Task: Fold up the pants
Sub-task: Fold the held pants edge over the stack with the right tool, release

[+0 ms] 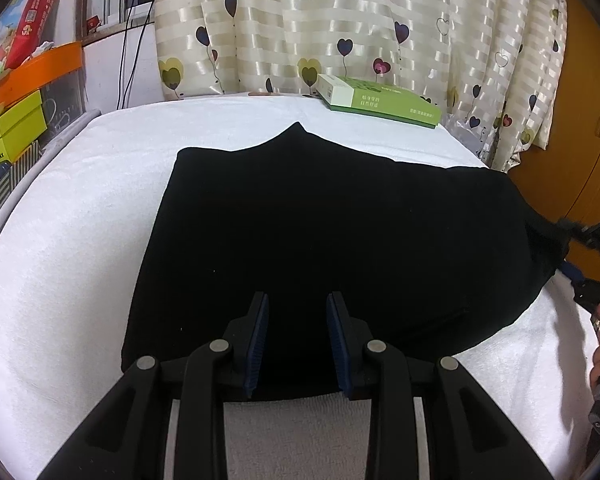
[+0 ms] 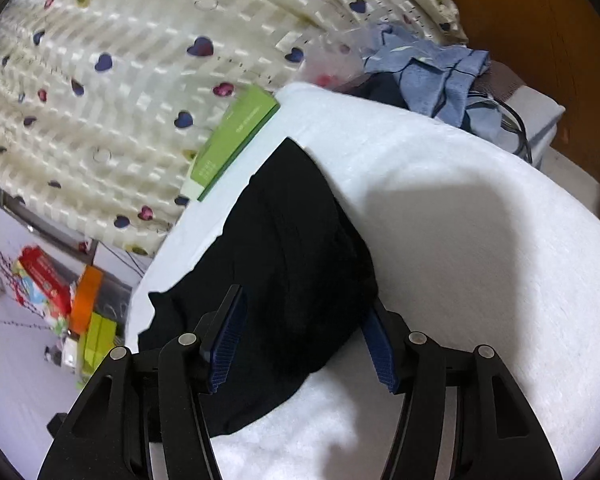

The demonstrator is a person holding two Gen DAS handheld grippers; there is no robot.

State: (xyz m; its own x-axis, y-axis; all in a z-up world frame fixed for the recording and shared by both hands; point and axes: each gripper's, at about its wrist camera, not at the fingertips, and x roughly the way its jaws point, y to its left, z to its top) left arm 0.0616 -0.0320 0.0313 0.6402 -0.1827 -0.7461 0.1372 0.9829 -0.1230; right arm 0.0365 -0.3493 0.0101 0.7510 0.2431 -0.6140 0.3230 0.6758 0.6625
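The black pants (image 1: 320, 232) lay folded on the white cloth (image 1: 72, 240). My left gripper (image 1: 297, 340) hovered parted over their near edge; my right gripper (image 2: 304, 340) stood spread around their bunched end.

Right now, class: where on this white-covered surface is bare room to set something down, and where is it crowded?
Free: the white cover left of the black pants, and the wide patch on their other side. Crowded: the far edge by the curtain, where the green box lies.
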